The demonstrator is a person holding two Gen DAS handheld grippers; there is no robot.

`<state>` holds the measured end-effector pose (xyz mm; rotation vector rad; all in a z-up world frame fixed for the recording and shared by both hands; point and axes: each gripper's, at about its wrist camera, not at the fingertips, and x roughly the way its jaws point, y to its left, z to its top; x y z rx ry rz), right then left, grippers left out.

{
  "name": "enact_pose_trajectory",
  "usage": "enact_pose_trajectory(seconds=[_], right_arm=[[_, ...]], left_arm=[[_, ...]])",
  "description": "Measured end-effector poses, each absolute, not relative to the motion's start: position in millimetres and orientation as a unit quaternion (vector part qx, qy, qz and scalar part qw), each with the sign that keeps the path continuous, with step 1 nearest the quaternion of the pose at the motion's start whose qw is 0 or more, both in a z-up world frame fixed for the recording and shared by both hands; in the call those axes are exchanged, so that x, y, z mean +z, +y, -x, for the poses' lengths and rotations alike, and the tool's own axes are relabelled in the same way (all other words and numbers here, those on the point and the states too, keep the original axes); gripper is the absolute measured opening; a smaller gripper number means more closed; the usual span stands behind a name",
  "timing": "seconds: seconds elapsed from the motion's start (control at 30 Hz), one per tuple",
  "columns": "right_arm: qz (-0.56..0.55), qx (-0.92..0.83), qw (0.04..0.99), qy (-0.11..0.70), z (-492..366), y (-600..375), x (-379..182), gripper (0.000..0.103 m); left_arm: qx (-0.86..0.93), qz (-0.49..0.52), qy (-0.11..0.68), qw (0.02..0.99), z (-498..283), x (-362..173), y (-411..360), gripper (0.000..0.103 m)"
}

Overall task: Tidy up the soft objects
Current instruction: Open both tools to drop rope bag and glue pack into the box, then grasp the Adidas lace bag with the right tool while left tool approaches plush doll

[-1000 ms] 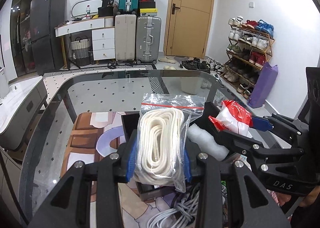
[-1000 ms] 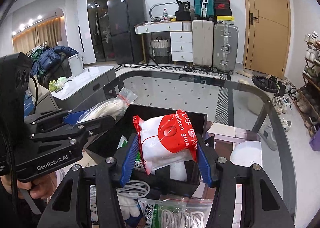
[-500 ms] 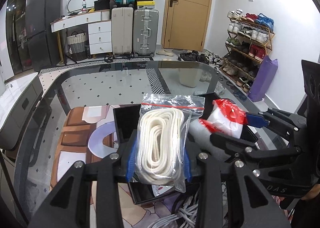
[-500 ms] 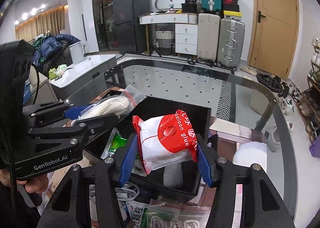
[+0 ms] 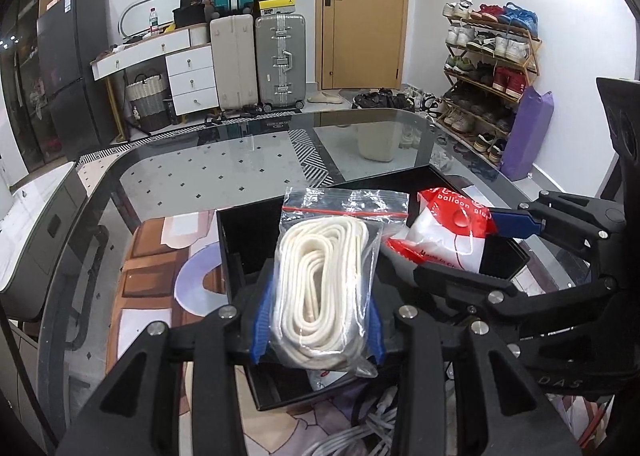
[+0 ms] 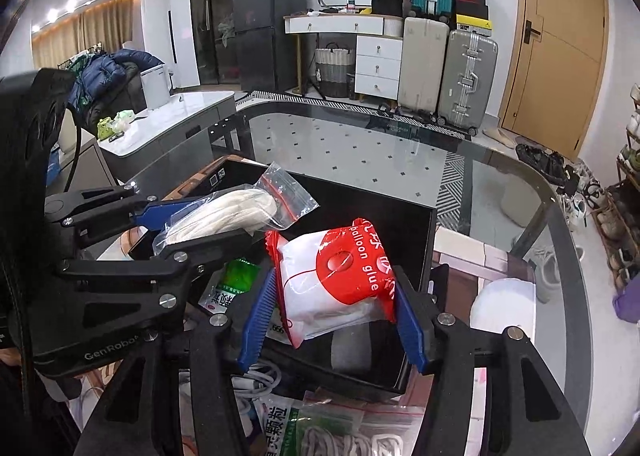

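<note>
Left gripper [image 5: 318, 330] pinches the rope bag [image 5: 326, 292], right gripper [image 6: 334, 320] the glue packet [image 6: 336, 288] (slippery film); both hover over the black box [image 6: 416, 240] and could collide or snag.

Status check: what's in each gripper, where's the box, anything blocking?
Left gripper shut on bagged white rope. Right gripper shut on balloon glue packet. Both over black box. Green packet already inside; drop looks open.

My left gripper [image 5: 318, 320]: jaws clamped, blue pads gripping, held level | my right gripper [image 6: 332, 320]: jaws clamped, just right of left.
</note>
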<state>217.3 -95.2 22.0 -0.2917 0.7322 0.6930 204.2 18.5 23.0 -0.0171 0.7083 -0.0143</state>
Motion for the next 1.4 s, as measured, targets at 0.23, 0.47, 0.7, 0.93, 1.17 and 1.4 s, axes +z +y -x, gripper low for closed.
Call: enact_pose_trajectory(seconds=[0.23,0.47,0.7,0.93,1.17,1.4], right_arm=[[0.136,0.316,0.864,0.367,-210,-95,25,0.056],[0.147,0.322,0.878,0.323,-195,-103,34,0.083],[0.125,0.286,0.898,0.309,-174,-136,48,0.100],[0.068,0.287,0.902,0.315,-147,-178,50,0.102],[0.072,0.283,0.897,0.333,-131,-197,28,0.102],[0.059,0.285,0.891,0.348,-125,-209,10,0.102]], left_arm=[[-0.018,0.006,0.349,0.937,-204,24,21,0.039],[-0.047,0.022,0.352,0.934,-199,25,23,0.046],[-0.061,0.029,0.344,0.936,-181,32,18,0.073],[-0.055,0.030,0.317,0.946,-142,38,15,0.103],[-0.036,0.043,0.315,0.947,-115,29,20,0.103],[-0.027,0.039,0.327,0.944,-98,19,15,0.103]])
